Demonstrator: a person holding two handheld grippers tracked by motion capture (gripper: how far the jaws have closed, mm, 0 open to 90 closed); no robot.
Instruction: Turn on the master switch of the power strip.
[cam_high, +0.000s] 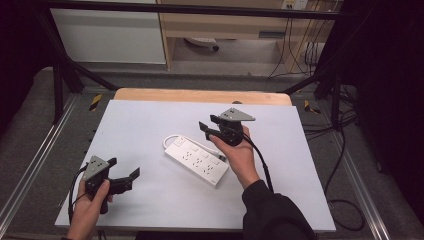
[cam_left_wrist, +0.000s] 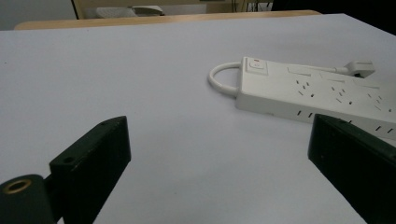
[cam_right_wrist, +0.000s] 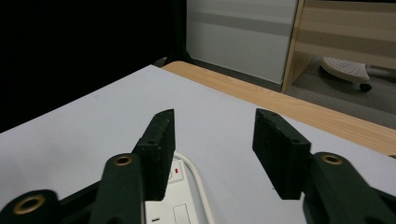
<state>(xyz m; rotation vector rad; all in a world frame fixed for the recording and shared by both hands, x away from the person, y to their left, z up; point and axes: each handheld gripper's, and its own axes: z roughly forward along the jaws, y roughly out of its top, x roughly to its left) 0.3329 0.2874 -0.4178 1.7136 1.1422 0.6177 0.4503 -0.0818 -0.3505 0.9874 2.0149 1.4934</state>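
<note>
High view showed the left gripper (cam_high: 125, 179) resting low at the near left of the white tabletop (cam_high: 140, 125), its jaws spread wide with nothing between them, well apart from the work. At the table's middle lay the white rectangular plastic power strip (cam_high: 197, 160), flat and set diagonally, its short white cord (cam_high: 168, 140) looping out of the far-left end and its plug lying along the far side. Further right, the right gripper (cam_high: 206, 130) hung above the strip's switch end, jaws part-way released and gripping nothing; the right gripper view placed the red-marked switch (cam_right_wrist: 177, 171) just below and between the two pads, with no contact. The strip was judged rigid, light and smooth-sided, so liable to skate on the tabletop under a sideways push. The cord was judged limp and a poor hold. The soundest grasp appeared to be across the narrow width of the body, pads on the two long sides.
</note>
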